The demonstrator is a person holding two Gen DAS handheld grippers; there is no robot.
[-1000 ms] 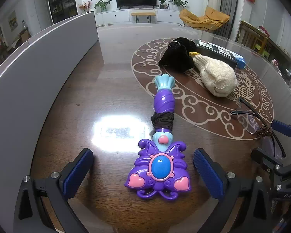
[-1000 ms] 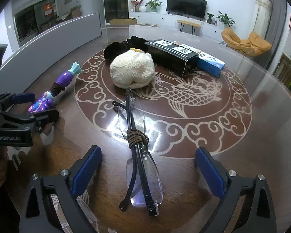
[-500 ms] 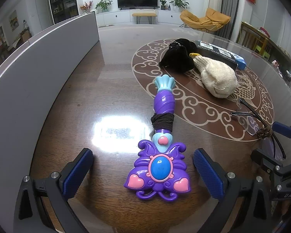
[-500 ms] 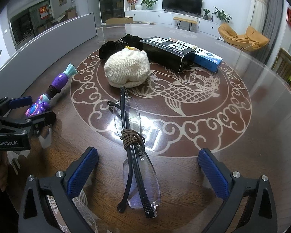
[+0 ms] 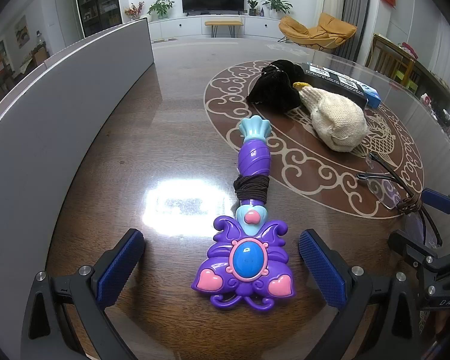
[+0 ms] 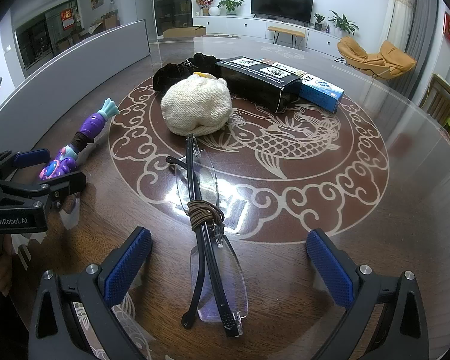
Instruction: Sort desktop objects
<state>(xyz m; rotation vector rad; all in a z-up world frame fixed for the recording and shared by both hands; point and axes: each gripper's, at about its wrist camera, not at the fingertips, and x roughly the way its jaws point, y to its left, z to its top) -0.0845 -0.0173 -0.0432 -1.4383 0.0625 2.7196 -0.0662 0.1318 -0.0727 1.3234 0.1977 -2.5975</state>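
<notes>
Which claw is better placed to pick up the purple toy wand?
Left. The left claw is open with the toy wand between its pads; the right claw straddles the glasses.

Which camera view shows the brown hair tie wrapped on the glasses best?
The right wrist view: the hair tie lies near centre, its coils plain around the folded glasses, ahead of the open right gripper. In the left wrist view it is a small brown knot at the right edge.
</notes>
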